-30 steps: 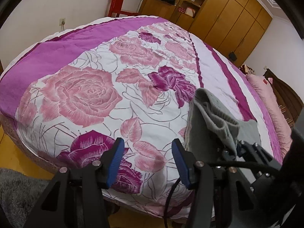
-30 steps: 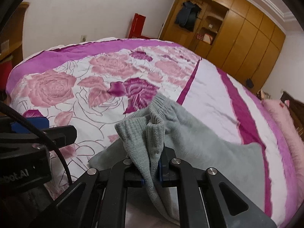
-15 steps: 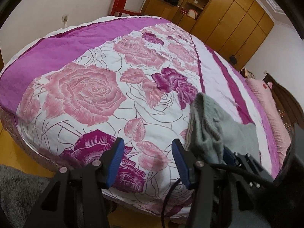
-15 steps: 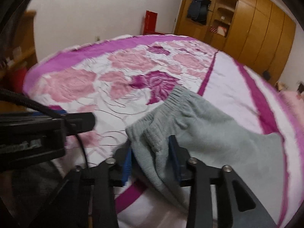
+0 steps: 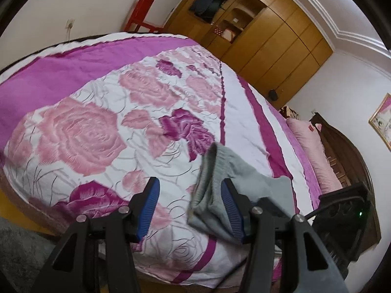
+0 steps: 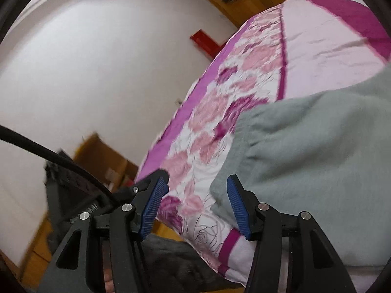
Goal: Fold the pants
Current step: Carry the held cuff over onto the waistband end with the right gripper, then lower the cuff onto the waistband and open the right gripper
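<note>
The grey knit pants (image 5: 246, 183) lie bunched on the flowered bedspread (image 5: 80, 131) near its front right corner, the ribbed waistband raised in a fold. My left gripper (image 5: 190, 188) hovers open in front of the bed; its right finger overlaps the pants' near edge, and the pads press on nothing. In the tilted, blurred right wrist view, my right gripper (image 6: 197, 183) has its jaws opening just left of the pants (image 6: 305, 158). Only the bedspread (image 6: 317, 48) shows between its pads. The right gripper's black body (image 5: 342, 214) sits at the right of the left wrist view.
A wooden wardrobe (image 5: 268, 36) lines the far wall, beside a red chair (image 5: 141, 14). Pink pillows (image 5: 310, 146) and a dark headboard (image 5: 347, 151) are at the right. A grey rug (image 6: 176, 263) on the wooden floor lies below the bed's edge. A black cable (image 6: 48, 156) crosses at the left.
The right gripper has let go of the pants' waistband, which dropped onto the bed. It then pulled back and rolled over. The left gripper rose slightly and stayed open.
</note>
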Motion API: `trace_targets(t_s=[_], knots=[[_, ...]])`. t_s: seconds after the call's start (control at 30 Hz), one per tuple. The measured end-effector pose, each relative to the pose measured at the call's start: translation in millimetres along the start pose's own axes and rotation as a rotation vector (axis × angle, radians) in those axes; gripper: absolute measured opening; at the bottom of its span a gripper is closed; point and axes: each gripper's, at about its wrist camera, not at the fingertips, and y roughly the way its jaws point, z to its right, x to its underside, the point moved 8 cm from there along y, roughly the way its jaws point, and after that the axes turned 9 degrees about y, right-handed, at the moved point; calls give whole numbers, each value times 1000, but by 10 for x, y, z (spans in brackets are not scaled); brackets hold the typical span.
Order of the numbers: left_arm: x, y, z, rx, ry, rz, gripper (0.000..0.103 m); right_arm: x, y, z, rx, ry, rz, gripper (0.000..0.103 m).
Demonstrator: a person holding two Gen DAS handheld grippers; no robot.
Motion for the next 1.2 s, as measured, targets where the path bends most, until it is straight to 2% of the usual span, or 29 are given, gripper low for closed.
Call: trace_targets(t_s=[0.1, 0.17, 0.2, 0.27, 0.33, 0.37, 0.4, 0.43, 0.5, 0.53, 0.6, 0.67, 0.77, 0.93, 1.0, 1.1, 1.17, 1.2], knots=[[-81, 40, 201, 2, 67, 0, 55, -211, -332, 156, 113, -51, 77, 51], [-147, 93, 415, 9, 132, -3, 55, -311, -539, 247, 185, -117, 95, 32], [-168, 120, 509, 16, 160, -5, 55, -343, -633, 296, 221, -151, 96, 19], [-226, 201, 751, 34, 228, -5, 54, -394, -819, 427, 296, -199, 108, 10], [-234, 336, 977, 59, 289, -14, 51, -416, -1014, 595, 325, -198, 123, 8], [-206, 421, 1058, 61, 314, -28, 41, -416, -1092, 697, 316, -172, 127, 8], [-157, 527, 1144, 69, 340, -46, 35, -410, -1127, 759, 296, -154, 120, 8], [-105, 610, 1182, 71, 350, -62, 30, -380, -1152, 836, 257, -125, 104, 7], [73, 832, 1204, 52, 366, -120, 26, -300, -1152, 987, 194, -76, 75, 7], [148, 914, 1173, 26, 369, -142, 24, -264, -1153, 1087, 192, -50, 67, 7], [336, 1090, 1012, -78, 381, -201, 23, -183, -1175, 1310, 196, 17, 53, 7], [435, 1164, 903, -113, 389, -211, 15, -97, -1219, 1519, 206, 81, 47, 0], [446, 1154, 852, -114, 389, -196, 14, -15, -1413, 1732, 148, 161, 73, 0], [442, 1126, 874, -117, 386, -195, 16, -157, -1780, 1871, 54, 281, 168, 0], [424, 1112, 908, -115, 378, -193, 19, -189, -1848, 1993, 67, 305, 185, 0], [441, 1185, 911, -131, 403, -196, 20, -118, -1804, 2127, 231, 247, 159, 0], [445, 1182, 923, -141, 416, -191, 20, -150, -1840, 2093, 196, 264, 176, 0], [442, 1172, 932, -148, 419, -193, 20, -215, -1880, 2020, 138, 269, 198, 0]])
